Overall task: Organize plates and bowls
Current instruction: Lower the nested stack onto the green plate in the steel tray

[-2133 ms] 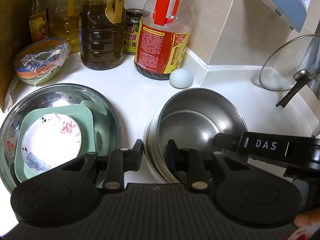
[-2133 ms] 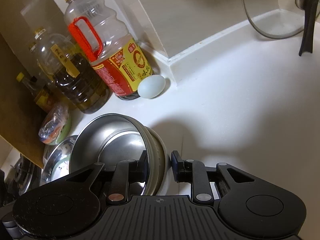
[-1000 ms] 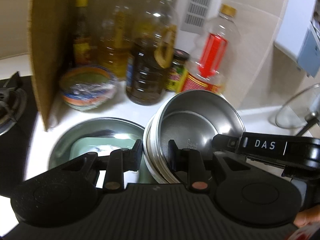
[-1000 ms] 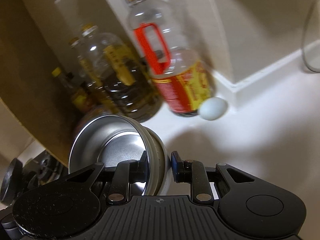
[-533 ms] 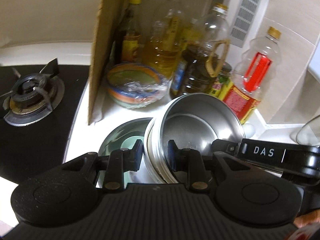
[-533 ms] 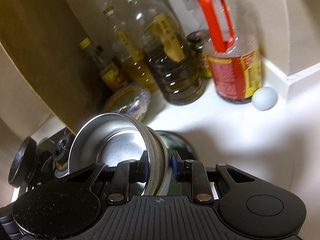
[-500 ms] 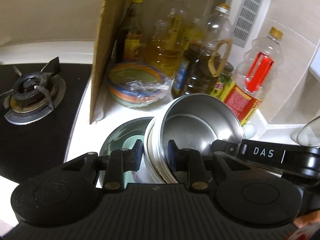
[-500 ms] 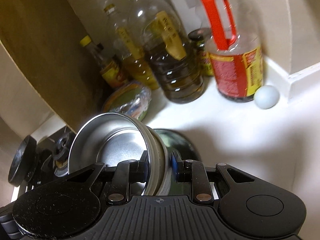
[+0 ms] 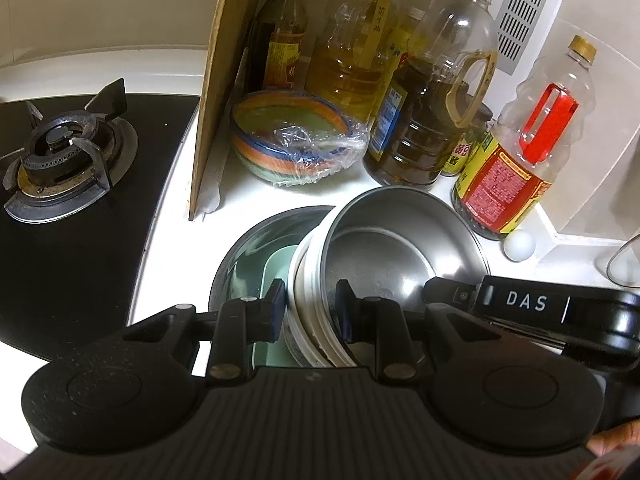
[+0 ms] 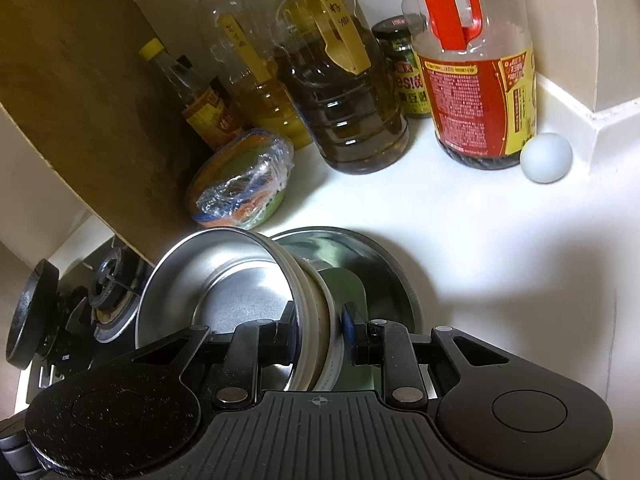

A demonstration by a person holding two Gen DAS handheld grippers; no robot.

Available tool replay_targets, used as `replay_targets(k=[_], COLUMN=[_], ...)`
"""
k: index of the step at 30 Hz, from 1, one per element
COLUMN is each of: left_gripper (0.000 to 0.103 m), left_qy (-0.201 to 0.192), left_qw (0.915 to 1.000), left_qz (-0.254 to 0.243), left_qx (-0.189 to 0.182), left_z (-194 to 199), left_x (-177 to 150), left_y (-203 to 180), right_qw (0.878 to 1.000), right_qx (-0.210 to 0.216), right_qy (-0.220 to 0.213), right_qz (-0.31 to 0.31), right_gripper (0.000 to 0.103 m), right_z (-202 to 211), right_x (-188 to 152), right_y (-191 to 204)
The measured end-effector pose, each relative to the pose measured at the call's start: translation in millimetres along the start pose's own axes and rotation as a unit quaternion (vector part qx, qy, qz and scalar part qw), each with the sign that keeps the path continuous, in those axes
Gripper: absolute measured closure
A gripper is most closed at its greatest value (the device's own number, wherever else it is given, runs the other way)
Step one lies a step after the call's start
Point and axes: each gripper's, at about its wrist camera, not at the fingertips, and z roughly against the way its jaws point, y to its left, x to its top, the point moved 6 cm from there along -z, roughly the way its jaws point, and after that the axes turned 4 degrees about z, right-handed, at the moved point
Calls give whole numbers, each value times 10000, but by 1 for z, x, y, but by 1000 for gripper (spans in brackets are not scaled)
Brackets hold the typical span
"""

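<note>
A stack of nested bowls, a steel bowl (image 9: 392,248) inside white ones (image 9: 308,312), hangs tilted between both grippers. My left gripper (image 9: 310,304) is shut on the stack's left rim. My right gripper (image 10: 320,332) is shut on the opposite rim, and its black body shows in the left wrist view. The steel bowl (image 10: 224,280) faces left in the right wrist view. Under the stack sits a large steel basin (image 9: 256,244) with a green plate (image 9: 276,268) inside. The basin (image 10: 384,272) and green plate (image 10: 348,288) are partly hidden by the stack.
Behind the basin stand a plastic-wrapped stack of coloured bowls (image 9: 296,144), several oil bottles (image 9: 432,120) and a red-handled bottle (image 9: 516,168). A pale egg (image 9: 519,245) lies at the right. A wooden board (image 9: 216,80) leans beside a gas burner (image 9: 60,152).
Both grippers have carried the bowl stack leftward and slightly down, from beside the basin to over it. The stove and board have come into view.
</note>
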Motion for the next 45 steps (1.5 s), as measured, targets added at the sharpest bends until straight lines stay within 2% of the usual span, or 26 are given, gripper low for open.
replay_targets(k=[20,45], left_gripper=[80,80], left_qy=[234,173], left_qw=[9997,9998], left_qz=[103,-2], left_qx=[36,-32], left_z=[-13,-12], left_x=[-1,-2], left_y=[8,10], right_qw=[9998,9996], right_qx=[-26,29], right_qy=[176,34], right_qz=[-30,269], right_gripper=[80,80], right_z=[-15,-9], right_x=[-2,-3], right_y=[-4,2])
